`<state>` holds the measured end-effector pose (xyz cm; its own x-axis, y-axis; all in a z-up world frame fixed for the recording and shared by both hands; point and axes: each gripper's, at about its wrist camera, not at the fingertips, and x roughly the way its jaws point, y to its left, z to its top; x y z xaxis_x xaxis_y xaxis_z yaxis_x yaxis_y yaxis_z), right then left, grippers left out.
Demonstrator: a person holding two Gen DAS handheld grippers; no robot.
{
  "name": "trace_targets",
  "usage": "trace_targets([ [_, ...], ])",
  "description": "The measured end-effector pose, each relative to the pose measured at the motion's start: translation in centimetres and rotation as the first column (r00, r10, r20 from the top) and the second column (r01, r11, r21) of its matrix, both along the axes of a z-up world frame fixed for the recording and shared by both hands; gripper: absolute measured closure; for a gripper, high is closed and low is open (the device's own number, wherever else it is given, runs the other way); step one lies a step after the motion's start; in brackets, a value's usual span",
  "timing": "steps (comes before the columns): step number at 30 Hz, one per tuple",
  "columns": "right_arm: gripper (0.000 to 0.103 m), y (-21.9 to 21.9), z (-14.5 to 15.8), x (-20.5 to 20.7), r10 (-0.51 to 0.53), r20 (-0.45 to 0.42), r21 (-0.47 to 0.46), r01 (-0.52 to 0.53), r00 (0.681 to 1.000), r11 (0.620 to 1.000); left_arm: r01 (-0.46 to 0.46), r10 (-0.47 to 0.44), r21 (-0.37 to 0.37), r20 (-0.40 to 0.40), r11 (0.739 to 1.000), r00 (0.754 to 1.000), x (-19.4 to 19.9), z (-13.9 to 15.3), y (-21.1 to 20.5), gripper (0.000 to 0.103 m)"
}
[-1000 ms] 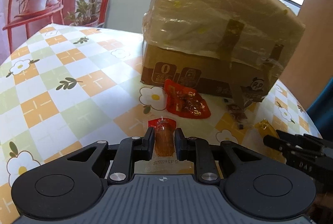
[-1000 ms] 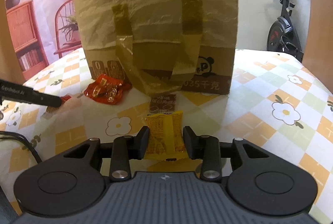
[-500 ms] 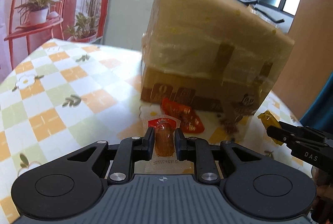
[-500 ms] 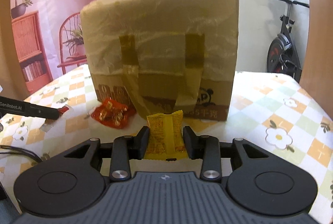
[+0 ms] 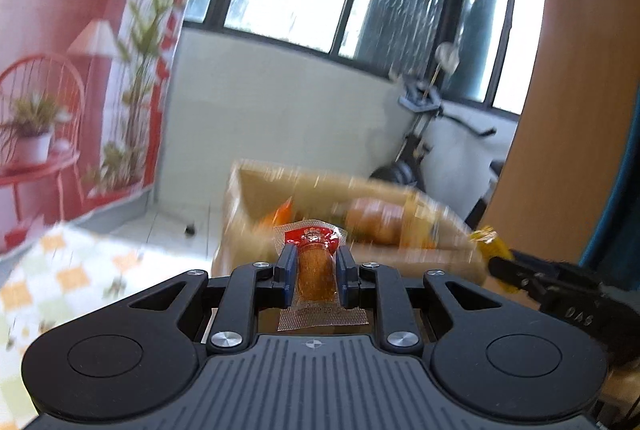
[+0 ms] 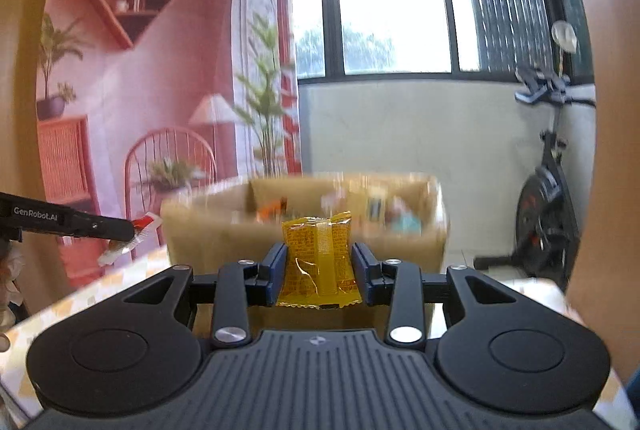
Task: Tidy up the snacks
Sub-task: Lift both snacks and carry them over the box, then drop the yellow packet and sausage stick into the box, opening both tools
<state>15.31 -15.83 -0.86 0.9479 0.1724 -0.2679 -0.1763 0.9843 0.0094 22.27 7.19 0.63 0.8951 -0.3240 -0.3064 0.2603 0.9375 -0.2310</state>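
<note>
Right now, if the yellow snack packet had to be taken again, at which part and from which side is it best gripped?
Grip the yellow snack packet as the right gripper holds it now: across its flat middle, jaws on the two long side edges, coming from the bottom sealed end. It is a thin, flat pouch with a centre seam, so the sides give parallel faces, and the top end stays free to drop into the cardboard box.

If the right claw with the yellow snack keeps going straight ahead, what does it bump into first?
Probably the open cardboard box right ahead of the right claw; its yellow snack packet would likely touch first, though blur hides the gap.
</note>
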Motion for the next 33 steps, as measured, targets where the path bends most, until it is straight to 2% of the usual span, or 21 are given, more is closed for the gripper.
trace_targets([
  [4, 0.065, 0.5, 2.1, 3.4, 0.030, 0.027, -0.023, -0.029, 0.999, 0.999, 0.012, -0.012, -0.002, 0.019, 1.000, 1.000, 3.4, 1.7, -1.5, 0.081],
  [9, 0.065, 2.0, 2.4, 8.9, 0.058, 0.019, -0.061, -0.057, 0.998, 0.997, 0.007, -0.006, 0.028, -0.016, 1.000, 1.000, 7.3, 2.0, -2.7, 0.081],
  [10, 0.065, 2.2, 2.3, 9.8, 0.061, 0.011, -0.058, -0.061, 0.998, 0.997, 0.092, -0.091, 0.048, -0.032, 0.995, 0.995, 7.7, 2.0, -2.7, 0.081],
  [14, 0.065, 3.1, 2.0, 12.8, 0.074, -0.023, -0.085, -0.076, 0.997, 0.994, 0.099, -0.094, 0.081, -0.061, 0.992, 0.994, 9.1, 1.6, -2.7, 0.081],
  [22, 0.065, 3.2, 0.9, 15.2, 0.046, -0.068, -0.119, -0.054, 0.997, 0.991, 0.088, -0.076, 0.103, -0.116, 0.991, 0.990, 10.8, 0.1, -1.5, 0.081],
  [28, 0.063, 2.3, -0.1, 16.1, -0.042, -0.094, -0.141, 0.028, 0.995, 0.990, 0.121, -0.106, 0.119, -0.129, 0.985, 0.986, 10.8, -0.1, -1.9, 0.080],
  [30, 0.057, 2.1, -0.1, 16.1, -0.055, -0.097, -0.145, 0.041, 0.994, 0.989, 0.122, -0.106, 0.134, -0.121, 0.983, 0.987, 10.7, 0.0, -2.1, 0.069],
  [31, 0.051, 2.0, 0.0, 16.0, -0.056, -0.099, -0.146, 0.041, 0.993, 0.988, 0.118, -0.103, 0.137, -0.114, 0.983, 0.988, 10.5, 0.1, -2.1, 0.065],
  [33, 0.047, 2.0, 0.1, 15.6, -0.059, -0.104, -0.144, 0.043, 0.993, 0.989, 0.113, -0.099, 0.134, -0.105, 0.985, 0.989, 10.4, 0.3, -2.0, 0.061],
])
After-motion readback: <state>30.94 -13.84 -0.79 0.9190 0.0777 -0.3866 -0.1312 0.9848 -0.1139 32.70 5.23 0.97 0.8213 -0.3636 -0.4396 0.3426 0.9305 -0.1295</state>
